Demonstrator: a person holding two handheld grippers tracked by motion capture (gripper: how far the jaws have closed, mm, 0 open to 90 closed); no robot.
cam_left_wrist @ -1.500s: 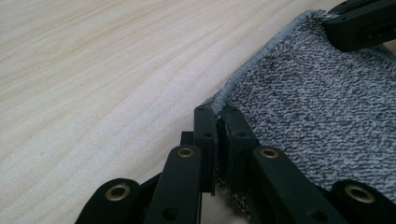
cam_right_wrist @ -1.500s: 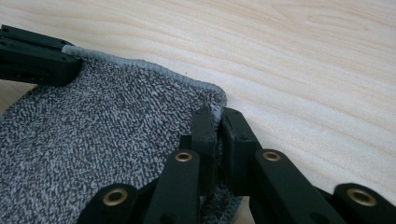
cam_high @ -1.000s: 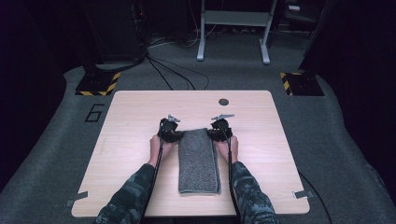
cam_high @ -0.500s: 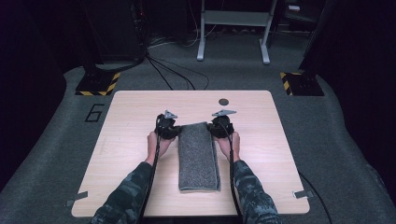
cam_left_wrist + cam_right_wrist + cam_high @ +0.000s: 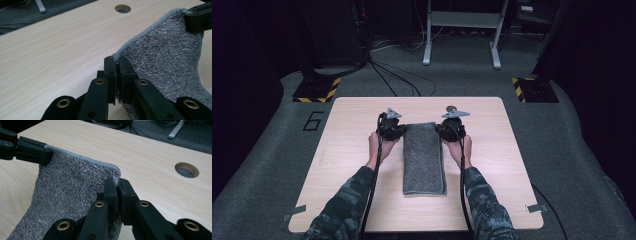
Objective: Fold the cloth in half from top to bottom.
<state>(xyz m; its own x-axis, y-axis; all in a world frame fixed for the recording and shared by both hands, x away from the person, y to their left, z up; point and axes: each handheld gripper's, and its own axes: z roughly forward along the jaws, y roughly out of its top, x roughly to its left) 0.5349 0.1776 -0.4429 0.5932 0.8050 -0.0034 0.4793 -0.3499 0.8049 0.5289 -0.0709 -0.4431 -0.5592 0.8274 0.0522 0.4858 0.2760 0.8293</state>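
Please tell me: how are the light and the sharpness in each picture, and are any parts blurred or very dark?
High view: table evenly lit, surroundings very dark, whole picture soft. Left gripper view: towel weave sharp, the near jaw links slightly blurred, no glare. Right gripper view: towel and wood grain sharp, floor behind dim.

Up top, the high view looks forward and down from the person's side, taking in the whole wooden table with dark floor beyond it. The left gripper view sits low and very near, looking along its own jaws across the tabletop towards the far edge and a round hole there. The right gripper view rides just as close, facing the same far side, the same hole at its right. Both share the grey towel, and each catches the other gripper's jaws at the towel's opposite corner.
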